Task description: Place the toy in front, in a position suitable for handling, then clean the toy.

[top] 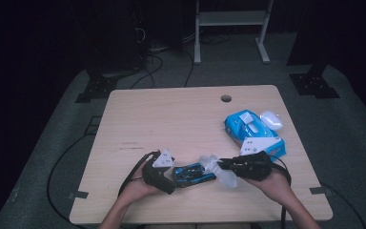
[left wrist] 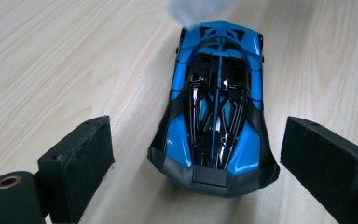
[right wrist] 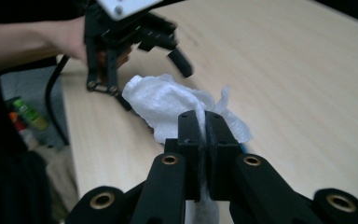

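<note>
R gripper fingers clenched on white wipe, frame centre; L gripper fingers released, straddling blue toy car on counter.

One toy car, one white wipe (crumpled), one wipes pack.
</note>
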Available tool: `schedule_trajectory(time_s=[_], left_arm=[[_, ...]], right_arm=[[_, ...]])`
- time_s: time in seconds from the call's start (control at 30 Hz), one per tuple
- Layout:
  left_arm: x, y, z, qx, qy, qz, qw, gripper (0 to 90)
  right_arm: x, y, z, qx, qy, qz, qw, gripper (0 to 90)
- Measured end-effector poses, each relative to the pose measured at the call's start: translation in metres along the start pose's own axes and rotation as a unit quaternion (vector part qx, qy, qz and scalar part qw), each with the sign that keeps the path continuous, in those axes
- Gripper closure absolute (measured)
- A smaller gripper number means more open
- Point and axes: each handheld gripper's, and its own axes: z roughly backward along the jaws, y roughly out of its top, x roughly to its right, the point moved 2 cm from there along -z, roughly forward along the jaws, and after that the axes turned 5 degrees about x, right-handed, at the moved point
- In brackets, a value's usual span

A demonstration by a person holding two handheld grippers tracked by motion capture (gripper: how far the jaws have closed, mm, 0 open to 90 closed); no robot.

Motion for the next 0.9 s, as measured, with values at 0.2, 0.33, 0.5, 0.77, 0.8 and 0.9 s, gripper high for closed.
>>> schedule_trajectory(time_s=[0.2, 0.33, 0.5, 0.77, 0.8, 0.9], left_arm=[[0.003, 0.001, -0.001, 0.001, -0.003, -0.002, 1.0000, 8.9], [0.003, -0.001, -0.005, -0.005, -0.005, 0.002, 1.0000, 8.8], [0.000, -0.003, -0.006, -0.009, -0.010, 0.008, 0.9999, 8.9], [-0.001, -0.004, -0.011, -0.016, -0.014, 0.009, 0.9997, 8.9], [-0.001, -0.004, -0.011, -0.016, -0.016, 0.011, 0.9997, 9.0], [-0.001, -0.004, -0.012, -0.017, -0.020, 0.013, 0.9996, 9.1]], right_arm=[[-0.001, -0.011, -0.020, -0.044, 0.022, -0.001, 0.9988, 85.2], [0.008, -0.017, -0.042, -0.081, 0.040, -0.012, 0.9959, 84.4], [0.018, -0.023, -0.070, -0.122, 0.053, -0.005, 0.9911, 77.7], [0.024, -0.023, -0.095, -0.113, 0.044, 0.032, 0.9921, 48.3], [0.025, -0.024, -0.097, -0.112, 0.045, 0.030, 0.9922, 48.3], [0.028, -0.026, -0.107, -0.103, 0.050, 0.009, 0.9934, 50.4]])
